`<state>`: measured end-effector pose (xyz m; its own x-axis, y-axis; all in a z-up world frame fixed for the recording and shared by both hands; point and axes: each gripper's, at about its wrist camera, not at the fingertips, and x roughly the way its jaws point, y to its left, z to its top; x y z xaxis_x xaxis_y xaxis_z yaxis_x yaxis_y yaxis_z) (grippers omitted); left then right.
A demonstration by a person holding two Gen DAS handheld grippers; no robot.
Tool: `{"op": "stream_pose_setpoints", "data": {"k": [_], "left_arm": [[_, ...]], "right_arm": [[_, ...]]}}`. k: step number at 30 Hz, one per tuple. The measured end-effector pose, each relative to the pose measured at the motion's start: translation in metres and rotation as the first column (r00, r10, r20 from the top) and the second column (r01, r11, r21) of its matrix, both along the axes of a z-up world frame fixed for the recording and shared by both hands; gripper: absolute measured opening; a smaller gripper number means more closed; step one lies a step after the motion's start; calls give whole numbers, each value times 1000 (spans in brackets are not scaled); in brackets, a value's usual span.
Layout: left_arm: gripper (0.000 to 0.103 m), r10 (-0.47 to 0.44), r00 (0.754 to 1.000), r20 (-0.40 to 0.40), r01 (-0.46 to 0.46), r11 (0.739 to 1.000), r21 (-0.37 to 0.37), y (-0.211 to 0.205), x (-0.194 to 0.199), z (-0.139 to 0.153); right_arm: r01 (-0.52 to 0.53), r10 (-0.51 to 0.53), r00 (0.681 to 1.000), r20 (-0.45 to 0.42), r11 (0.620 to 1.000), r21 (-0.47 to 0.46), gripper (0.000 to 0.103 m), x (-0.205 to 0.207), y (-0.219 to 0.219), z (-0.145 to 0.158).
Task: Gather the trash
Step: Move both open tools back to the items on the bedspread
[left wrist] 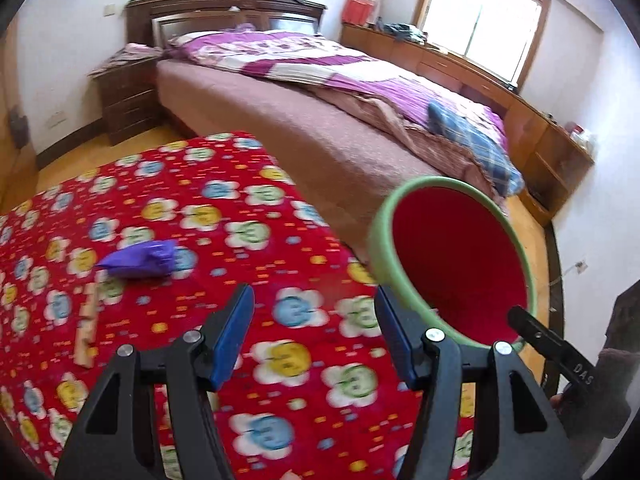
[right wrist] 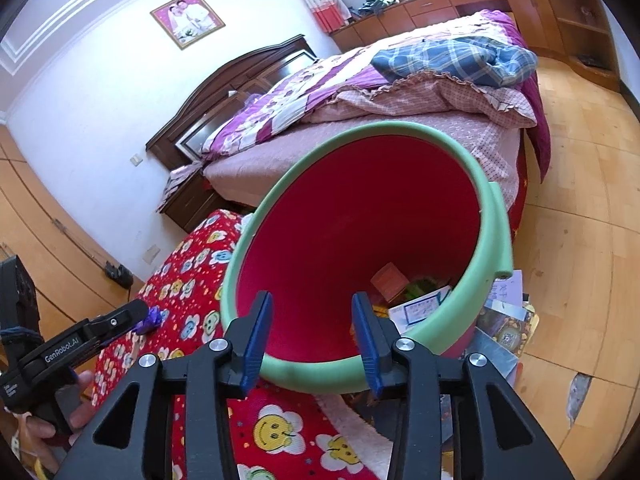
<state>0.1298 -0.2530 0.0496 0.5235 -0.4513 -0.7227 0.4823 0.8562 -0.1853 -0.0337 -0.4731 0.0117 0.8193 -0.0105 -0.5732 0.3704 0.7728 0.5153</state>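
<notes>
I am seeing the purple wrapper smeared by motion blur, so its print is unreadable. The bin is hiding most of its contents; I cannot name them. The left gripper is covering the wrapper in the right wrist view.

The left gripper points obliquely downward, jaws apart, with nothing between the blue pads. The right gripper also points obliquely downward, jaws parted and no object pressed between its blue pads. In the right wrist view, a hand grips the left gripper's handle at the lower left edge.
</notes>
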Motion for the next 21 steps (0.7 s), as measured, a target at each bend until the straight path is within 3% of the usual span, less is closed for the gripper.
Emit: {"op": "stream_pose_setpoints", "data": {"k": [9, 15, 21], "left_arm": [[62, 154, 988, -1, -154, 987, 46, 59, 14, -7], [62, 266, 964, 5, -265, 958, 112, 96, 28, -18], [62, 318, 948, -22, -311, 937, 162, 121, 41, -33]], "right_arm": [[-27, 27, 1000, -7, 1000, -13, 47, 3, 12, 3], [-41, 41, 999, -9, 999, -20, 48, 5, 21, 6], [-52, 51, 999, -12, 998, -25, 48, 7, 27, 8]]}}
